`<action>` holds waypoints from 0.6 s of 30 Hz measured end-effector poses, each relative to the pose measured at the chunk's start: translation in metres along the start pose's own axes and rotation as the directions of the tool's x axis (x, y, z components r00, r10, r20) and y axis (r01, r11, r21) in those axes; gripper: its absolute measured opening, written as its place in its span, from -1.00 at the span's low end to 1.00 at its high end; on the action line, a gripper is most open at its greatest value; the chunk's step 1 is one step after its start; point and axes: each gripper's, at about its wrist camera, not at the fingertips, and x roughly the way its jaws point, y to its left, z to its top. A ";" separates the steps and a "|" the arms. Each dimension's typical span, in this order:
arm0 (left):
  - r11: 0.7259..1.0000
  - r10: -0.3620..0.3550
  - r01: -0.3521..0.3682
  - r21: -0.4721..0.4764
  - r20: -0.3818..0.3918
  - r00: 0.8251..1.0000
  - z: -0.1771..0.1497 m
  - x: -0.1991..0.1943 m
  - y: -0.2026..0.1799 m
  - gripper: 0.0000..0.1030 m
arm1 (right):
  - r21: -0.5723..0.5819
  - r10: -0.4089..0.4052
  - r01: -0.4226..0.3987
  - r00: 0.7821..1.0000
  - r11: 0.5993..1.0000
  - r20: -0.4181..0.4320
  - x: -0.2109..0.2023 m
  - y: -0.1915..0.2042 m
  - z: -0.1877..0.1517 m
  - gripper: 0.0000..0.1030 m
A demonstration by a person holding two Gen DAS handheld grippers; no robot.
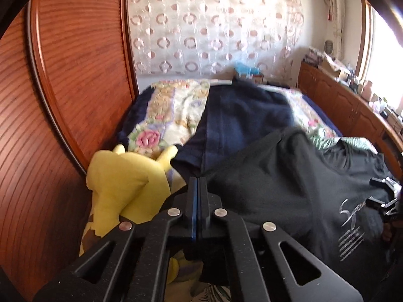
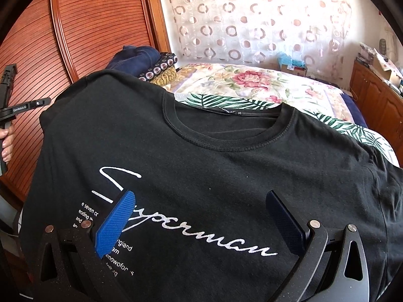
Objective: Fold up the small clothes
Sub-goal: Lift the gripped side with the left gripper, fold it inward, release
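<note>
A black T-shirt (image 2: 226,166) with a white "Superman" print lies face up on the bed, its collar toward the far side. My right gripper (image 2: 199,193) hangs open just above the chest print, one blue pad (image 2: 118,216) on either side of the lettering and nothing between them. My left gripper (image 1: 198,179) is shut, its jaws pressed together at the left sleeve edge of the T-shirt (image 1: 277,176). The cloth rises in a hump from there. In the right wrist view a hand holds the left gripper (image 2: 49,100) at the shirt's left edge.
A yellow plush toy (image 1: 126,176) sits just left of the left gripper. A navy garment (image 1: 239,115) lies spread behind the shirt on the floral bedspread (image 2: 252,80). Folded clothes (image 2: 151,63) are stacked by the wooden wardrobe (image 1: 63,75). A wooden cabinet (image 2: 372,95) lines the right side.
</note>
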 end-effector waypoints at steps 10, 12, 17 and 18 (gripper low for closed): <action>0.996 -0.002 0.001 0.094 0.017 1.000 0.024 -0.013 -0.019 -0.71 | 0.006 0.013 -0.013 0.999 1.000 0.029 -0.006 -0.001 -0.007 1.00; 0.994 -0.020 0.021 0.104 -0.012 1.000 0.025 -0.001 -0.017 -0.21 | 0.005 0.012 -0.012 0.999 1.000 0.033 -0.008 -0.001 -0.008 1.00; 0.992 -0.030 0.041 0.121 -0.087 0.996 0.022 0.032 -0.013 -0.20 | 0.021 0.011 -0.012 0.999 1.000 0.032 -0.008 -0.004 -0.011 1.00; 0.991 -0.035 0.046 0.122 -0.090 0.995 0.020 0.036 -0.013 -0.20 | 0.021 0.010 -0.010 0.999 1.000 0.030 -0.007 -0.004 -0.012 1.00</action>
